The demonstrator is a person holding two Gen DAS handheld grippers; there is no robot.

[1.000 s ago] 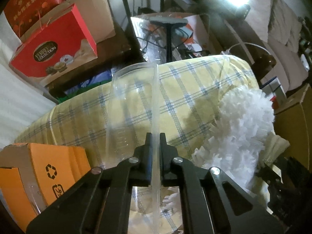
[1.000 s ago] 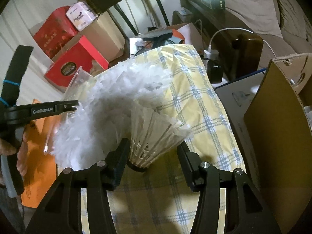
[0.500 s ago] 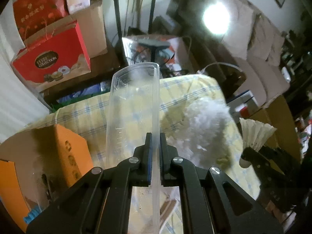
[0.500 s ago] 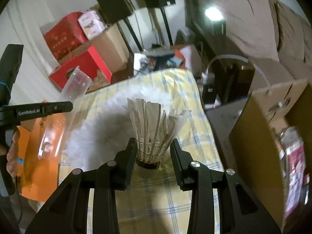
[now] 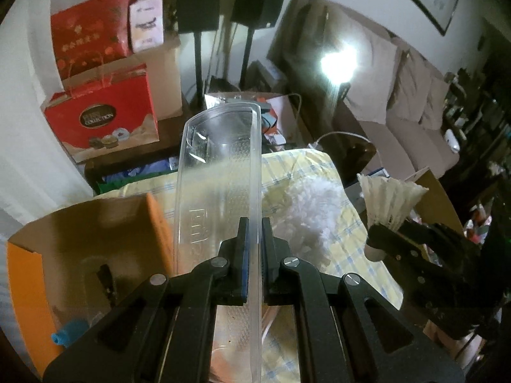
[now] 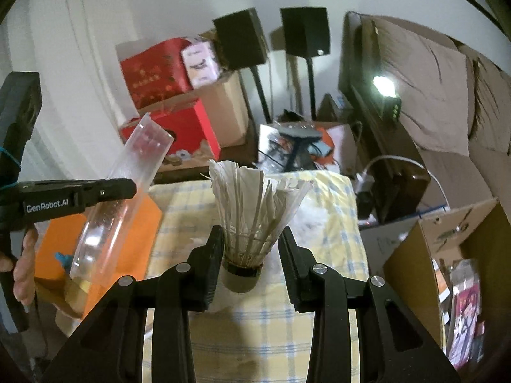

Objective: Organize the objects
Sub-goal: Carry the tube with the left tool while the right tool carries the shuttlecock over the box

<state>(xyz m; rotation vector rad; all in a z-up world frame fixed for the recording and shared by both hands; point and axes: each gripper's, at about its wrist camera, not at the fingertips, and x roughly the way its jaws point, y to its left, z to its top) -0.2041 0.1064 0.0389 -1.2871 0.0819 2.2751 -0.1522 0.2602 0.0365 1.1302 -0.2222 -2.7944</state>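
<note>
In my left gripper (image 5: 252,239) I hold a long clear plastic container (image 5: 220,172); the jaws are clenched on its thin right wall, and the container stands tilted away from me, its open end up. In the right wrist view the same gripper (image 6: 127,188) comes in from the left edge and the clear container leans to the upper right, with my hand (image 6: 22,261) on the handle below it.

My right gripper (image 6: 250,255) holds a white feather shuttlecock (image 6: 252,214) between its jaws, cork end down and feathers spread upward. The jaws are grasping it at the base of the feathers, just above the dark band of the cork.

Both things are lifted above a surface covered with a yellow cloth with blue checks (image 6: 255,335). On this cloth lies a fluffy white pile (image 5: 306,210); I cannot tell what it is. To the left of the cloth stands an open orange cardboard box (image 5: 28,287), under the clear container.
</note>
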